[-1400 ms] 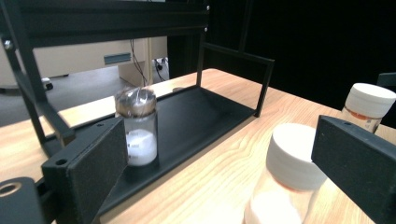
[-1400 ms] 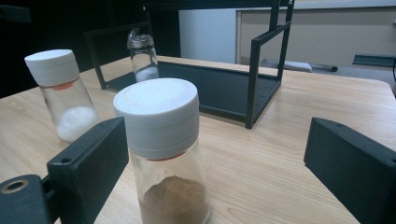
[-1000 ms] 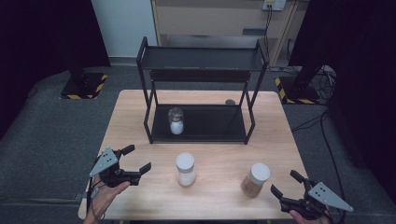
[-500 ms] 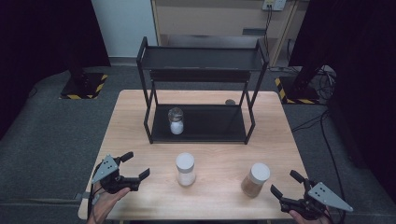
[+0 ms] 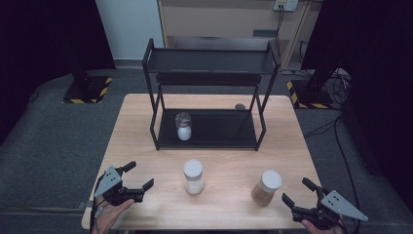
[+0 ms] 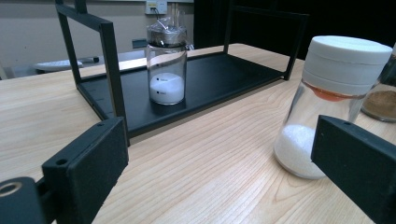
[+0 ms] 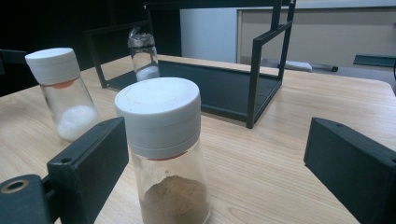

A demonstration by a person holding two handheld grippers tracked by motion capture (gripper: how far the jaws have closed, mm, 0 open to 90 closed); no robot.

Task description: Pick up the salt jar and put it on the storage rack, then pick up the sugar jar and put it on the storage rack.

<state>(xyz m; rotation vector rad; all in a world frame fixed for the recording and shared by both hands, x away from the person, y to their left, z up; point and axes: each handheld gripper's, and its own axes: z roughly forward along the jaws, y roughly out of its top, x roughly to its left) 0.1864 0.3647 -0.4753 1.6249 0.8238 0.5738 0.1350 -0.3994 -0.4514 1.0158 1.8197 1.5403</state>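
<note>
A white-lidded jar of white powder (image 5: 193, 176) stands on the table's front middle, with a white-lidded jar of brown powder (image 5: 266, 187) to its right. A foil-topped glass jar (image 5: 183, 126) sits on the lower shelf of the black rack (image 5: 209, 61). My left gripper (image 5: 140, 174) hovers open at the front left, aimed toward the white-powder jar (image 6: 327, 102), which stands ahead near its right jaw. My right gripper (image 5: 296, 191) is open at the front right, just right of the brown-powder jar (image 7: 163, 154), which stands ahead of its jaws, nearer the left one. Both grippers are apart from the jars.
The wooden table (image 5: 229, 204) ends just behind both grippers at its front edge. The rack's upper shelf (image 5: 212, 58) overhangs the lower one. A small dark round object (image 5: 240, 106) lies behind the rack. Grey carpet and dark stands surround the table.
My left gripper has sunk a little toward the table at the front left. The right gripper and all three jars have stayed in place.
</note>
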